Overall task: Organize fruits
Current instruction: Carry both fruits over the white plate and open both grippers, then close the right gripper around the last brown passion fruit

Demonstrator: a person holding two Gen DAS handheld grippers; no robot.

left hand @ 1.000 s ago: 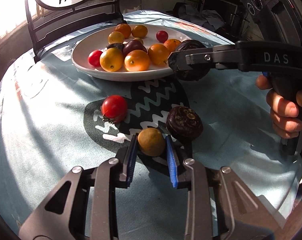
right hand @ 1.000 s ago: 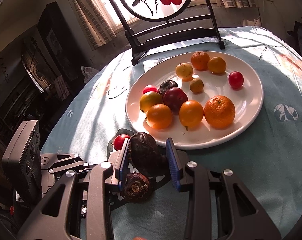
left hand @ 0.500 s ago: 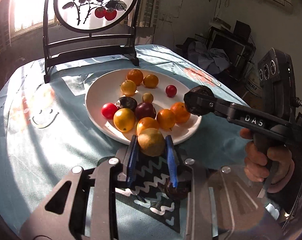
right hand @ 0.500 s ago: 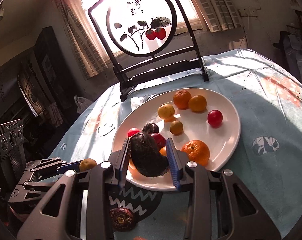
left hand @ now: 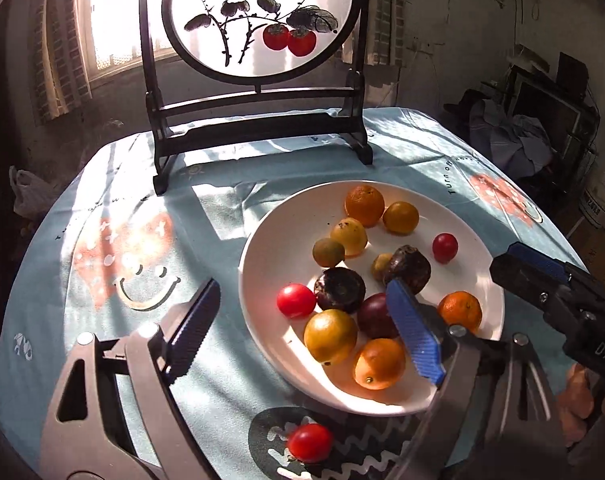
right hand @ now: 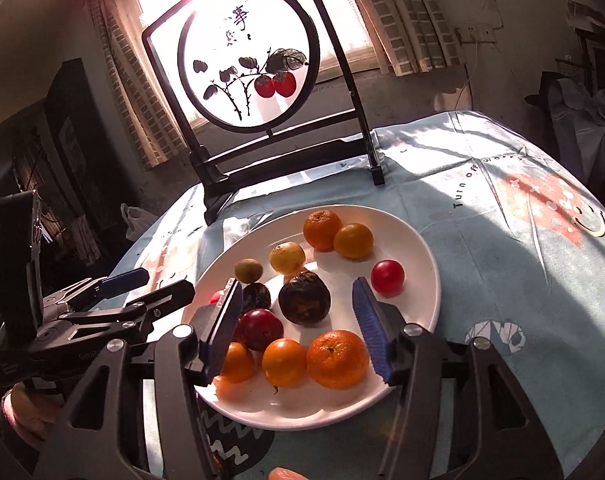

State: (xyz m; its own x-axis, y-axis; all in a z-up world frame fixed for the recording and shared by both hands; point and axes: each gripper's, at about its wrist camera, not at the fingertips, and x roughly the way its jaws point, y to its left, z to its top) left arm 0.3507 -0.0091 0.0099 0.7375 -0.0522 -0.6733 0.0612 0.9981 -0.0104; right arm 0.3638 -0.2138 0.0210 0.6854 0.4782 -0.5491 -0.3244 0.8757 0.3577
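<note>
Both cams ride on handheld grippers, looking forward and down along their own fingers at the white plate (left hand: 262,344) from close up. The left wrist view sits at the plate's left near edge, the right wrist view at its near rim (bit more centred). Both share the plate, tablecloth (right hand: 502,264) and painted screen (left hand: 258,16) by the window.

The left hand-held gripper (left hand: 302,332) has a grey metal frame with triangular cut-outs, round silver screws at the joints, and two fingers (left hand: 412,330) covered with ribbed blue pads. The right hand-held gripper (right hand: 298,326) is built the same way, but its frame looks darker, almost black, with the same silver screws and blue ribbed pads. From the left wrist view, its black body carries the white letters "DAS", and a bare hand (left hand: 578,404) grips the handle.
</note>
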